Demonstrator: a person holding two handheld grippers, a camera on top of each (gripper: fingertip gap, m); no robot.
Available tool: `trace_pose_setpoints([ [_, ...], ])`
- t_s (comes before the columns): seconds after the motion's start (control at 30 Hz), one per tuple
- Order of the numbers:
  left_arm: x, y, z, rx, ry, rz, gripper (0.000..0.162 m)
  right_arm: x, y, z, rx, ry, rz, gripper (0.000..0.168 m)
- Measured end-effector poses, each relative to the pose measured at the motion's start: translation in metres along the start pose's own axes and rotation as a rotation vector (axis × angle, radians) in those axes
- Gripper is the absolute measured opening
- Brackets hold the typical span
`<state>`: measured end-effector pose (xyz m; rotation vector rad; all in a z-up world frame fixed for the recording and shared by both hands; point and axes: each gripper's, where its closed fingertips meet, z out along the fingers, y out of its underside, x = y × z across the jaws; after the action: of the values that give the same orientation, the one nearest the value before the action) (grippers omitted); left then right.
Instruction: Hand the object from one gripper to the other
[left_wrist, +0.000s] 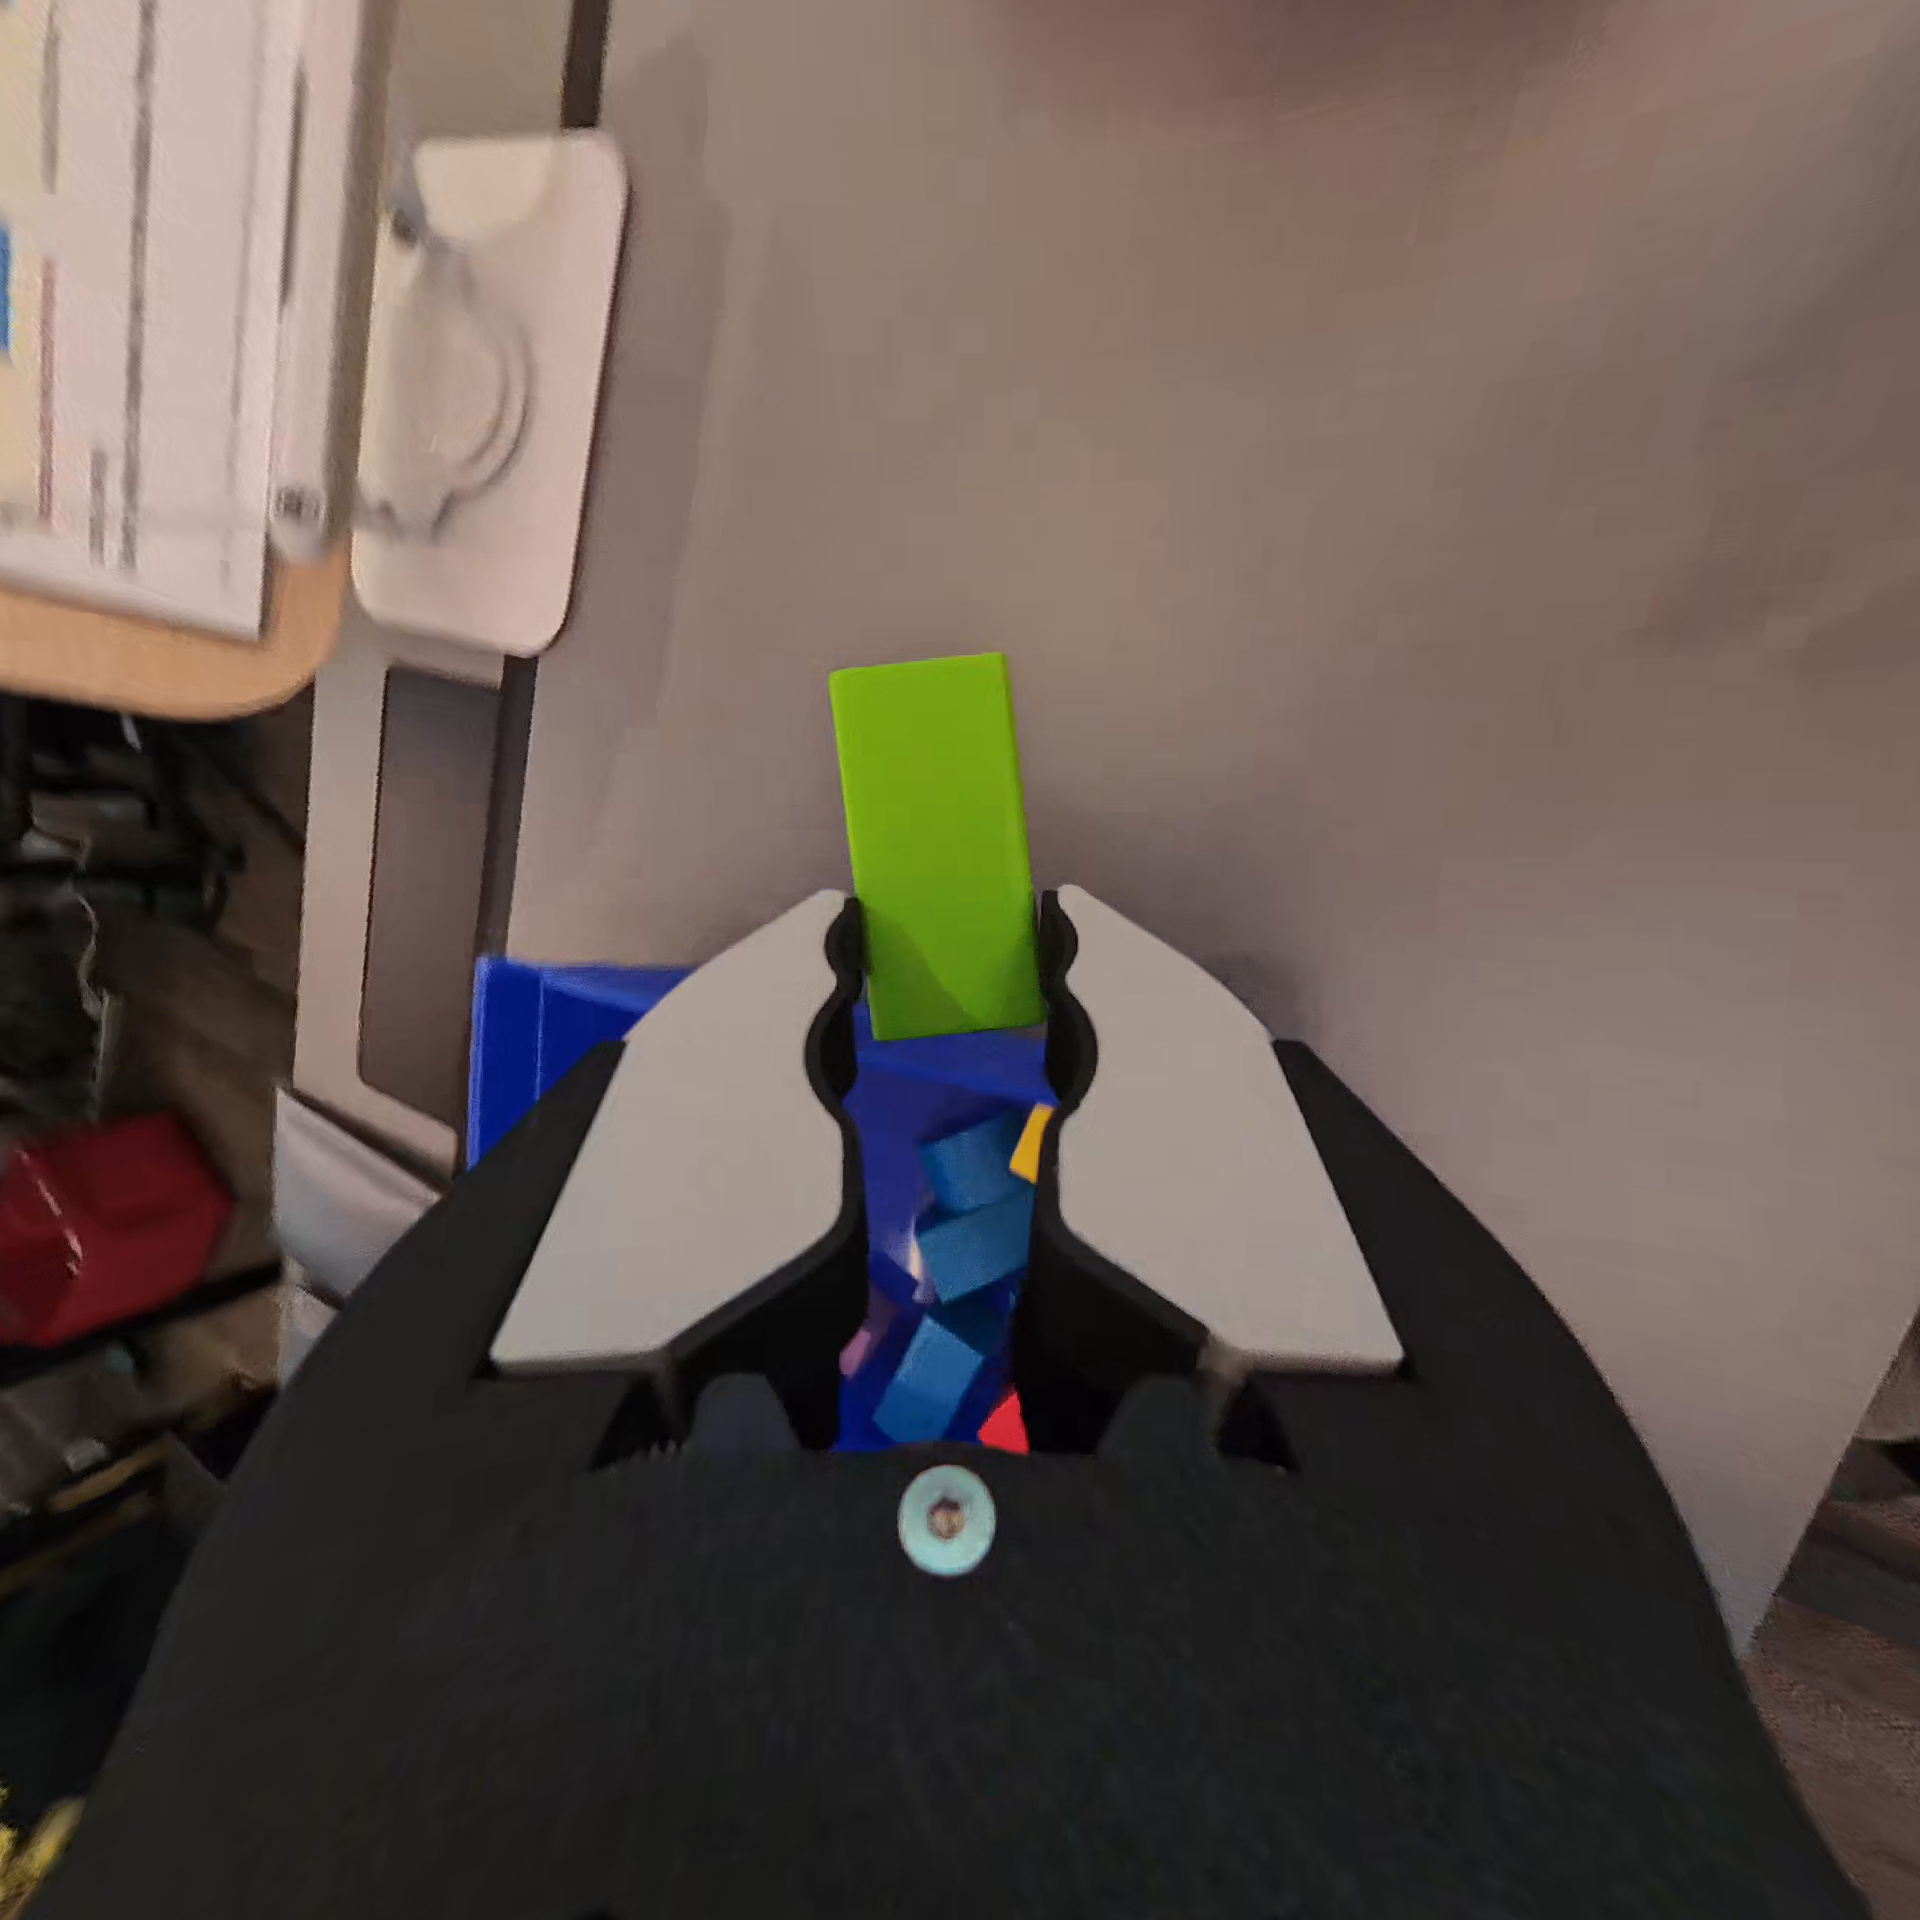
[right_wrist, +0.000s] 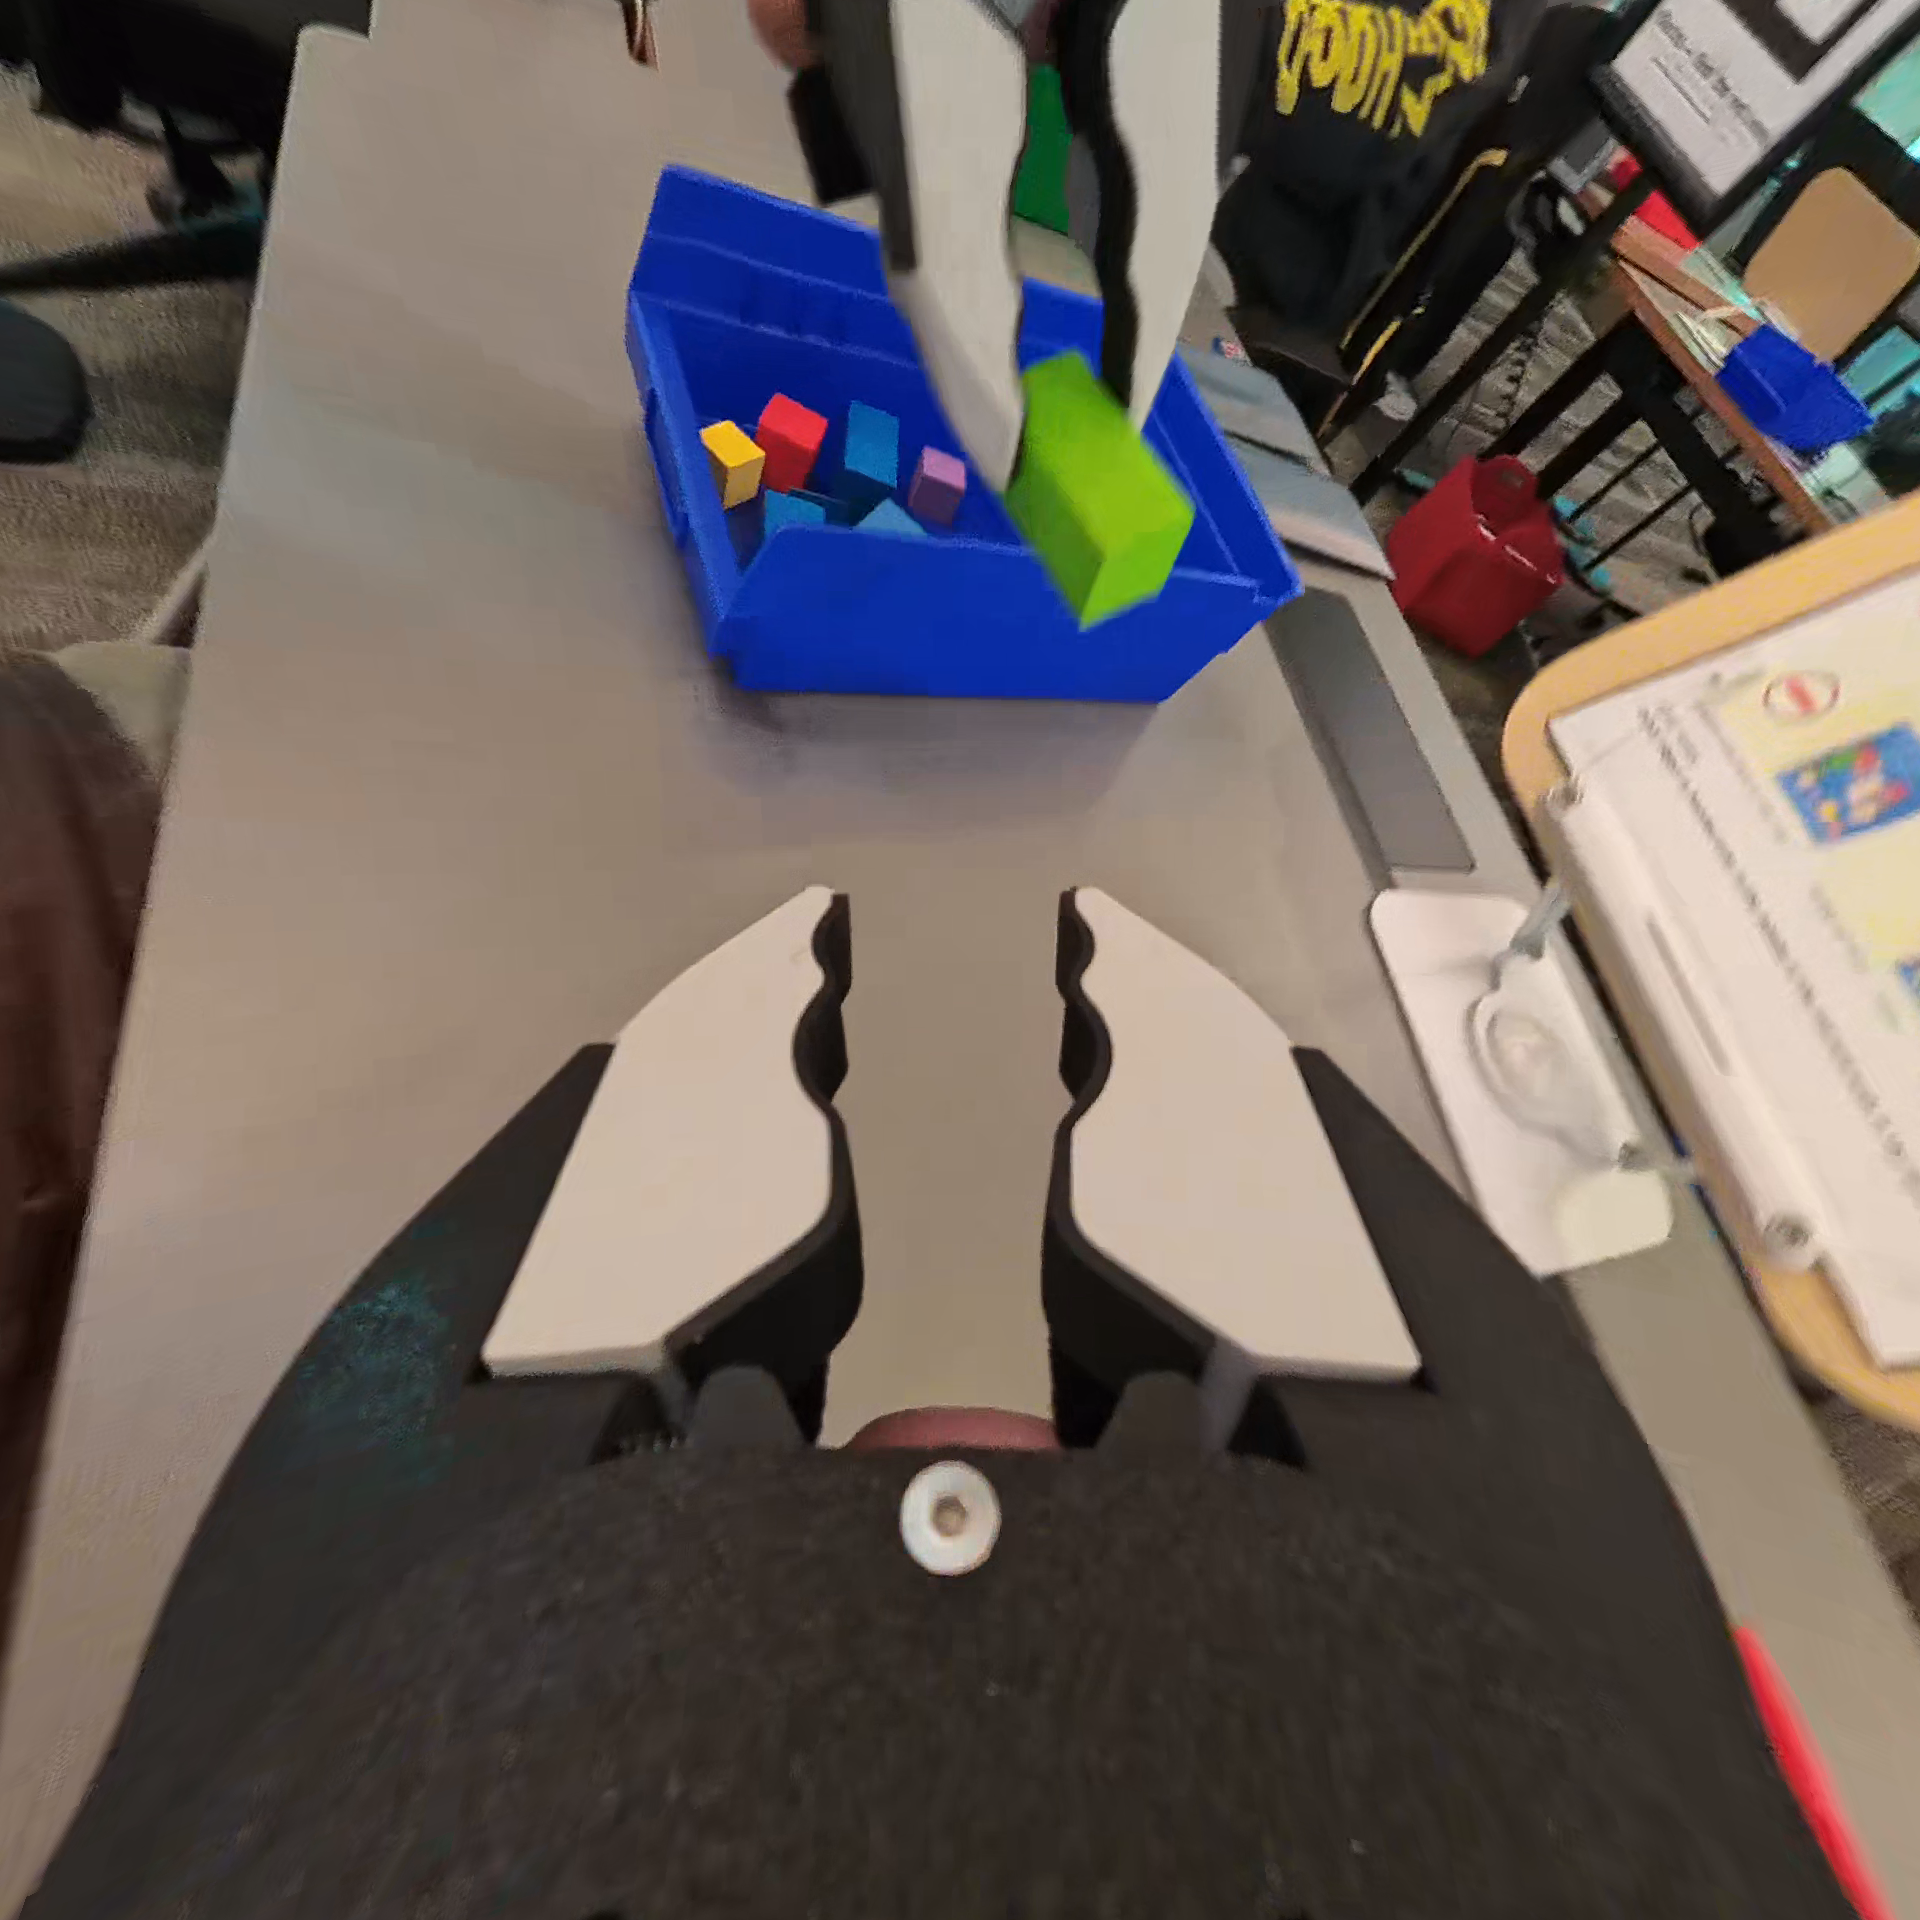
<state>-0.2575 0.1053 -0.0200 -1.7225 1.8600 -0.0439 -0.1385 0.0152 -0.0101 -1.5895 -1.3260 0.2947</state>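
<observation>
Left gripper (left_wrist: 951, 961) pinched green block (left_wrist: 935, 847) by its lower end over blue bin (right_wrist: 935, 634); my right gripper (right_wrist: 954, 977) stood spread, empty. Early release risked dropping it.

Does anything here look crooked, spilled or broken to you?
Nothing looks spilled or broken. The green block hangs tilted in the left gripper above the blue bin, which seems part of the handover. The small blocks sit jumbled inside the bin, none outside it. The right gripper is open and empty.
</observation>
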Motion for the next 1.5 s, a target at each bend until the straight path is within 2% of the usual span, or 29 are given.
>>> trace_pose_setpoints([
  [0.1, 0.026, -0.031, 0.004, 0.005, 0.006, 0.135, 0.032, 0.021, -0.014, 0.029, -0.058, -0.016, -0.098, 0.041],
  [0.2, 0.047, -0.052, 0.009, 0.019, 0.029, 0.212, 0.032, 0.024, -0.007, 0.052, -0.131, -0.051, -0.141, 0.045],
  [0.27, 0.053, -0.061, 0.013, 0.037, 0.039, 0.222, 0.032, 0.019, -0.002, 0.058, -0.144, -0.076, -0.15, 0.048],
  [0.33, 0.06, -0.068, 0.015, 0.078, 0.073, 0.205, 0.032, 0.01, 0.002, 0.06, -0.14, -0.111, -0.153, 0.043],
  [0.37, 0.061, -0.07, 0.017, 0.093, 0.081, 0.194, 0.032, 0.007, 0.003, 0.059, -0.136, -0.119, -0.162, 0.035],
  [0.47, 0.062, -0.074, 0.022, 0.12, 0.083, 0.178, 0.032, 0.008, 0.01, 0.058, -0.144, -0.081, -0.178, 0.035],
  [0.6, 0.066, -0.084, 0.009, 0.255, 0.084, 0.054, 0.034, 0.011, 0.016, 0.046, -0.149, -0.075, -0.171, 0.035],
  [0.67, 0.078, -0.082, -0.01, 0.341, 0.179, -0.09, 0.064, 0.023, 0.027, 0.028, -0.185, -0.047, -0.192, 0.035],
  [0.77, 0.117, -0.072, -0.032, 0.492, 0.301, -0.256, 0.06, 0.061, 0.046, -0.021, -0.228, 0.034, -0.196, 0.035],
  [0.83, 0.15, -0.058, -0.031, 0.539, 0.345, -0.337, 0.059, 0.1, 0.07, -0.067, -0.294, 0.098, -0.17, 0.035],
  [0.9, 0.187, -0.045, -0.025, 0.564, 0.394, -0.395, 0.055, 0.142, 0.108, -0.115, -0.412, 0.168, -0.1, 0.035],
  [0.97, 0.216, -0.034, -0.016, 0.575, 0.415, -0.45, 0.051, 0.174, 0.156, -0.153, -0.539, 0.196, 0.043, 0.035],
  [1.03, 0.236, -0.03, -0.008, 0.6, 0.443, -0.527, 0.048, 0.195, 0.207, -0.175, -0.667, 0.229, 0.219, 0.035],
  [1.13, 0.254, -0.03, -0.003, 0.606, 0.483, -0.586, 0.046, 0.204, 0.278, -0.183, -0.877, 0.338, 0.502, 0.035],
  [1.27, 0.252, -0.034, -0.007, 0.656, 0.448, -0.589, 0.043, 0.19, 0.321, -0.149, -0.834, 0.383, 0.838, 0.035],
  [1.37, 0.257, -0.026, -0.001, 0.623, 0.454, -0.566, 0.043, 0.184, 0.352, -0.14, -0.911, 0.452, 0.868, 0.035],
  [1.5, 0.257, -0.018, 0.005, 0.589, 0.401, -0.518, 0.044, 0.18, 0.372, -0.127, -0.892, 0.48, 0.909, 0.035],
])
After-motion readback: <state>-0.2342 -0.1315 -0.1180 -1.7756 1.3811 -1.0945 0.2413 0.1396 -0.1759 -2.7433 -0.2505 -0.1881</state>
